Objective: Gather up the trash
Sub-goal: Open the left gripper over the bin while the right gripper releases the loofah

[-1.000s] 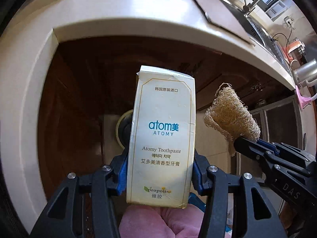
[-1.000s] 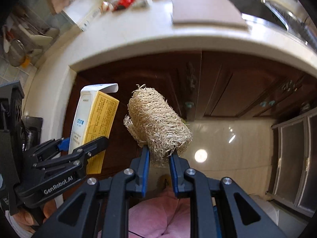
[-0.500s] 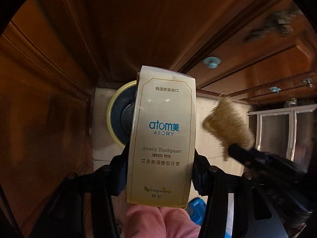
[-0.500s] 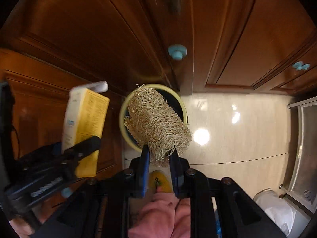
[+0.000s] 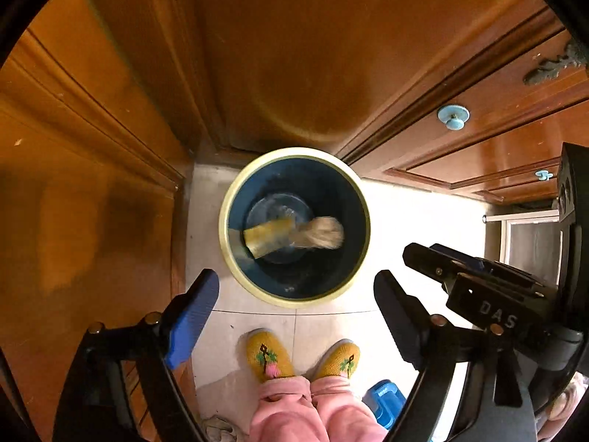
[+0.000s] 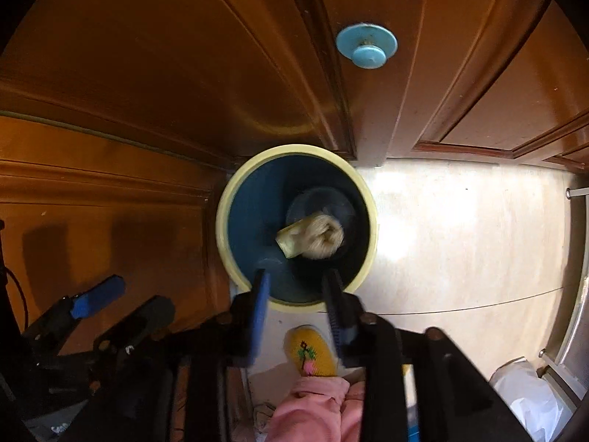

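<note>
We are holding both grippers over the trash bin [image 5: 294, 226], a blue pail with a pale yellow rim standing on the tiled floor [image 6: 460, 239] against the wooden cabinet doors [image 5: 276, 55]; the left gripper [image 5: 296, 307] is hanging with its jaws spread wide and nothing between them, and the right gripper [image 6: 298, 291] is likewise parted and carrying nothing. Inside the bin, a yellow toothpaste box [image 5: 267, 237] and a loofah scrubber [image 5: 324, 234] are showing blurred, touching each other, so we are judging them to be dropping or just settling at the bottom. The risk from here, as we are reading it, is lowering either tool and knocking the rim, tipping the bin, or stepping forward in the yellow slippers [image 5: 268, 355] just beside its base and nudging it away from the cabinet
</note>
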### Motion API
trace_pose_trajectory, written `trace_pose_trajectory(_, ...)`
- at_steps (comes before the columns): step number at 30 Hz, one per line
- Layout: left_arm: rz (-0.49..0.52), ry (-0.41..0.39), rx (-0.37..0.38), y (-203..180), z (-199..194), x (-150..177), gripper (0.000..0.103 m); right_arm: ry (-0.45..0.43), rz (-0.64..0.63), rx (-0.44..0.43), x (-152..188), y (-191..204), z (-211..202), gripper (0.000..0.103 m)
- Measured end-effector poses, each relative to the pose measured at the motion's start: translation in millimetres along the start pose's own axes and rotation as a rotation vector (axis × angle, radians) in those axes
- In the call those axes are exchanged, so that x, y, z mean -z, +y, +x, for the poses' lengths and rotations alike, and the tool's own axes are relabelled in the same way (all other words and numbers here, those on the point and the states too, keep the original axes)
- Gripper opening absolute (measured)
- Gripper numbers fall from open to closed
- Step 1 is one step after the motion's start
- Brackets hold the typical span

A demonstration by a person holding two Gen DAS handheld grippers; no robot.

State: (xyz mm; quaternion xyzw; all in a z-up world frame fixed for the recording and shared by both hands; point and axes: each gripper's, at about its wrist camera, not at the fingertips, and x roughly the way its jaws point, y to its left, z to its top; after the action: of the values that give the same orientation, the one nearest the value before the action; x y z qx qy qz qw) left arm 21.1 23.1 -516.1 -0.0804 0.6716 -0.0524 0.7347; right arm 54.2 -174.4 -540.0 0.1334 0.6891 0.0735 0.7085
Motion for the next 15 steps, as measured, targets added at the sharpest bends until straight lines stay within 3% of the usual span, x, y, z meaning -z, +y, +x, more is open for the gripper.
trace_pose_trajectory(7,-0.009,-0.044,-0.006,-8.0,-40.9,5.2,0.085,-0.019,0.003,-0.020,8.1,6.9,-42.2,0.040)
trace_pose_trajectory(15,0.069,-0.155,0.012,-47.9,-156.9,13.8,0.085,-0.085,-0.031,-0.060,26.1,23.8,-148.1,0.040)
